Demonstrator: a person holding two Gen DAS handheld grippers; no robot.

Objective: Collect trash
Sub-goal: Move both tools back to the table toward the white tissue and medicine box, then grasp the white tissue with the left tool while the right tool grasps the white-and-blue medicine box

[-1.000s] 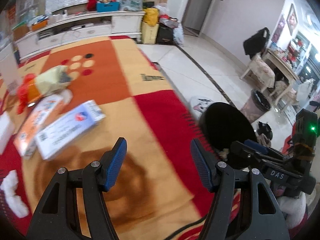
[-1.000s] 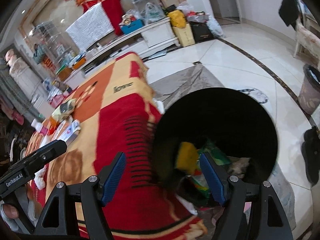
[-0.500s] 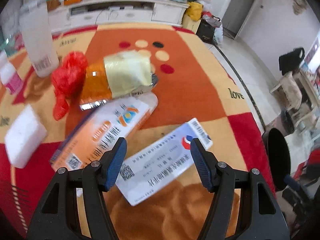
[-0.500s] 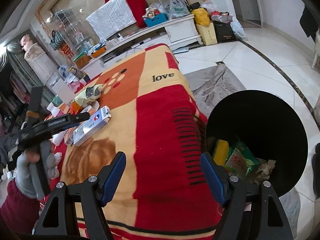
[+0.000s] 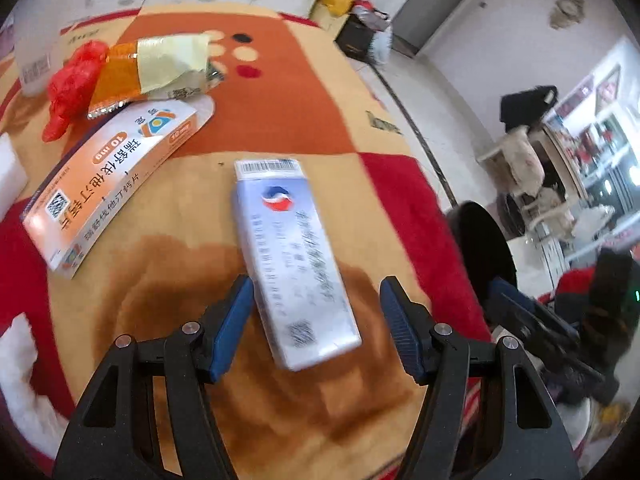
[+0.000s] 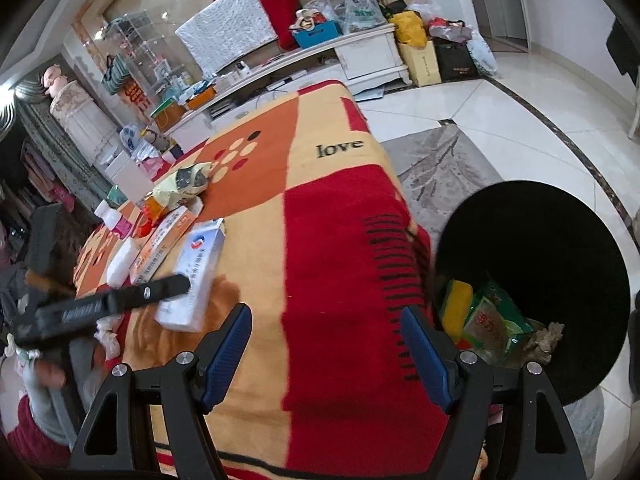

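A white and blue carton point(image 5: 292, 256) lies lengthwise on the patterned blanket point(image 5: 304, 92), its near end between the spread jaws of my left gripper point(image 5: 316, 316). The pads do not press on it. Beyond it to the left lie an orange carton point(image 5: 108, 184), a yellow and orange snack bag point(image 5: 152, 68) and a red plastic bag point(image 5: 72, 80). My right gripper point(image 6: 326, 344) hovers open above the red part of the blanket point(image 6: 340, 248) with nothing between its fingers. The black trash bin point(image 6: 560, 240) stands on the floor to its right, holding a yellow pack point(image 6: 460, 304) and green wrappers point(image 6: 492, 328).
A white foam block point(image 5: 8, 172) and crumpled white tissue point(image 5: 20, 380) sit at the blanket's left edge. The bin's rim point(image 5: 484, 248) shows past the blanket's right edge. A low white cabinet point(image 6: 360, 56) with bags stands at the back.
The left gripper swung from the bin side to the pile and came down over the white and blue carton, which now lies between its jaws. The right gripper's view slid left off the bin.
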